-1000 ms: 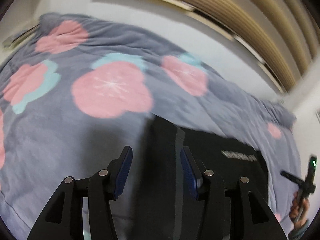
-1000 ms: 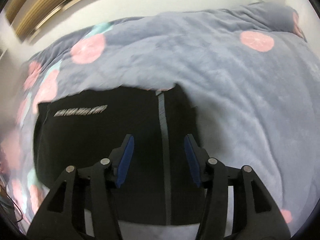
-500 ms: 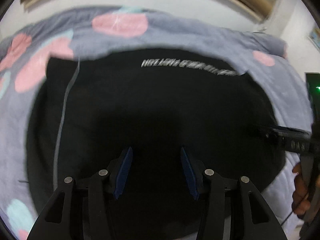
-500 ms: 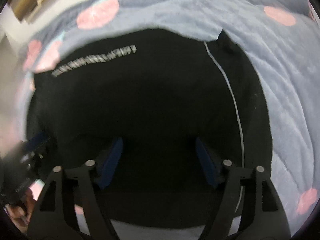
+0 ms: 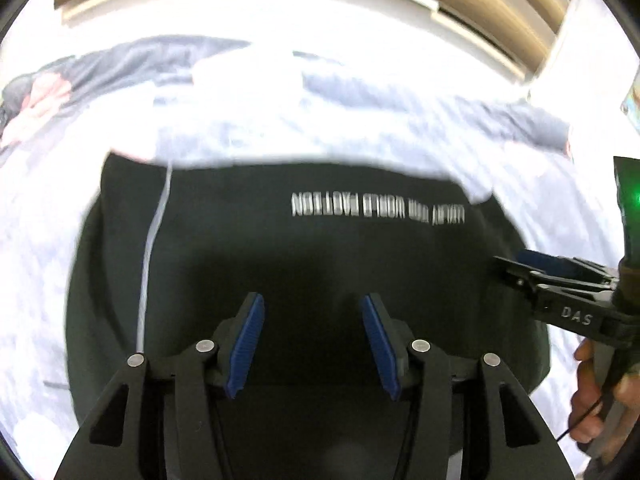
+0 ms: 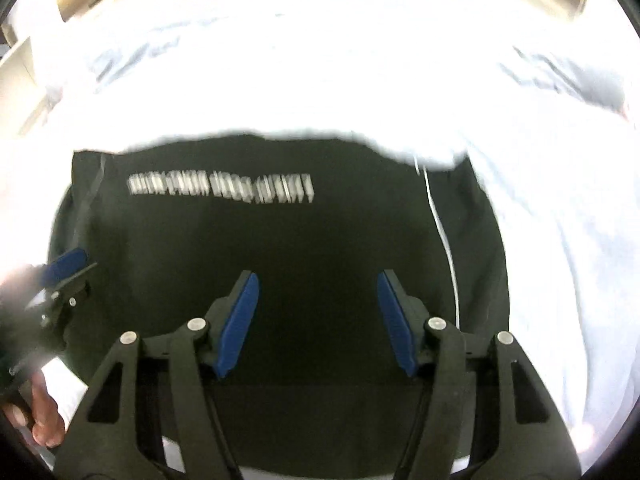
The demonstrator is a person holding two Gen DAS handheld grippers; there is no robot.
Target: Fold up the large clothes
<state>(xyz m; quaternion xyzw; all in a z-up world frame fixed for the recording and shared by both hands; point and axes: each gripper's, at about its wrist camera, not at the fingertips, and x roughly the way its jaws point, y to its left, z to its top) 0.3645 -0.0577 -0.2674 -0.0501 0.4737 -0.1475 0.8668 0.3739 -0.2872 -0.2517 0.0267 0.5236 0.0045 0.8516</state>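
Both tools above black garment

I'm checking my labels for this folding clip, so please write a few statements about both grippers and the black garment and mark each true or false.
1. The left gripper is open with nothing between its pads. True.
2. The right gripper is clamped on the garment. False: it is open and holds nothing.
3. The black garment lies on the blanket. True.
4. The printed lettering is red. False: it is pale, whitish.
5. A pale stripe runs along the garment. True.
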